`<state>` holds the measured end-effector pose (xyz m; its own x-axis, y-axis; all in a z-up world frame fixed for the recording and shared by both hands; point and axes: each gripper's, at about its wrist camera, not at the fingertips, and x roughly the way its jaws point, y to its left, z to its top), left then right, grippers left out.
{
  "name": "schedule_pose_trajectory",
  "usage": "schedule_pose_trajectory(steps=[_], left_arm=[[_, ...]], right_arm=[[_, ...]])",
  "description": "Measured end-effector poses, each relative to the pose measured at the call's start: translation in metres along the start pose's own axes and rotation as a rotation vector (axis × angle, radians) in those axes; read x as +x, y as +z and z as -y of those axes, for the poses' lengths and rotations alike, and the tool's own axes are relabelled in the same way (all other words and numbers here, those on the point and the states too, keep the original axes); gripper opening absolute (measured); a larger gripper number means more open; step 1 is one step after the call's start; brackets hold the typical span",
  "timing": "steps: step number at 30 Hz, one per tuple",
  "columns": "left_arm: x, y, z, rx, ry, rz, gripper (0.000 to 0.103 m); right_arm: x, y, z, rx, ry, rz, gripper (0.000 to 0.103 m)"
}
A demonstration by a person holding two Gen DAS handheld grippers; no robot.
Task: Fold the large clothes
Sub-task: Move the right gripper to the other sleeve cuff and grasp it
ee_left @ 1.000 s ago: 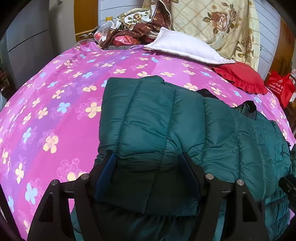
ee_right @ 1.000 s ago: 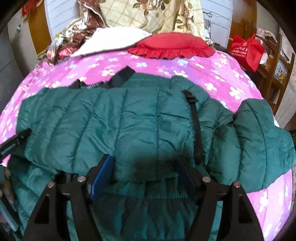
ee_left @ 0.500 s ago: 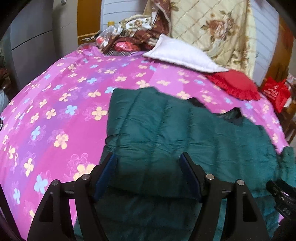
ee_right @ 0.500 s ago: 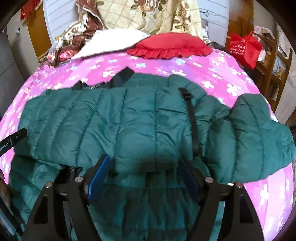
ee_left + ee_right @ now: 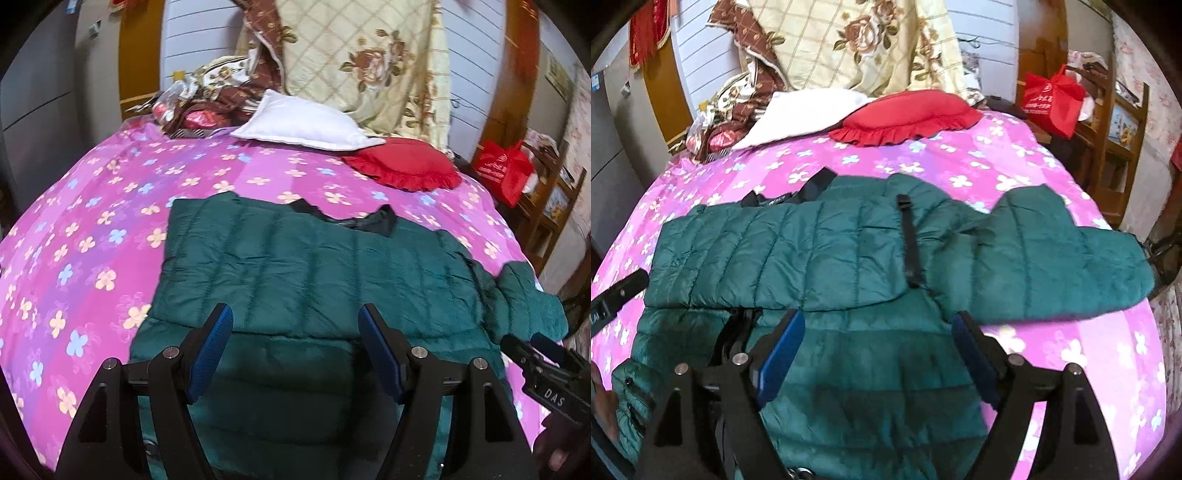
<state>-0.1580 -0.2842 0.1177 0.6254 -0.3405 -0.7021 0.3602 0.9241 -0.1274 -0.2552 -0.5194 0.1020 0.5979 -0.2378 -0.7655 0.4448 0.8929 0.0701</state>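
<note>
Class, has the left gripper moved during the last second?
Yes. The left gripper has drawn back and up from the green puffer jacket; more pink floral bedspread shows.

1. A dark green quilted jacket lies on a bed covered in pink sheeting printed with flowers, its upper layer folded over the lower part.
2. The left hand-held gripper hangs above the near part of the jacket, its blue-padded fingers spread wide with nothing between them.
3. The right hand-held gripper, black and marked "DAS", shows at the right edge, near the jacket's sleeve.
4. At the head of the bed lie a white pillow and a red frilled cushion, touching.
5. A floral quilt stands behind them, and a red bag sits to the right.
</note>
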Motion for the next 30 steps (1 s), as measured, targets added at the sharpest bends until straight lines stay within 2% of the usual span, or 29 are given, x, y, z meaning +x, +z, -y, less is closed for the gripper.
schedule_pose_trajectory(steps=[8,18,30], left_arm=[[-0.012,-0.004,0.039,0.063,-0.043,0.005,0.051],[-0.007,-0.007,0.075,0.084,-0.083,-0.016,0.051],[0.015,-0.006,0.084,0.04,-0.066,-0.046,0.051]], right_arm=[[-0.019,-0.008,0.034,0.027,-0.052,0.024,0.085],[-0.028,-0.018,0.09,0.082,-0.108,0.029,0.085],[-0.02,-0.021,0.161,0.18,-0.181,0.021,0.085]])
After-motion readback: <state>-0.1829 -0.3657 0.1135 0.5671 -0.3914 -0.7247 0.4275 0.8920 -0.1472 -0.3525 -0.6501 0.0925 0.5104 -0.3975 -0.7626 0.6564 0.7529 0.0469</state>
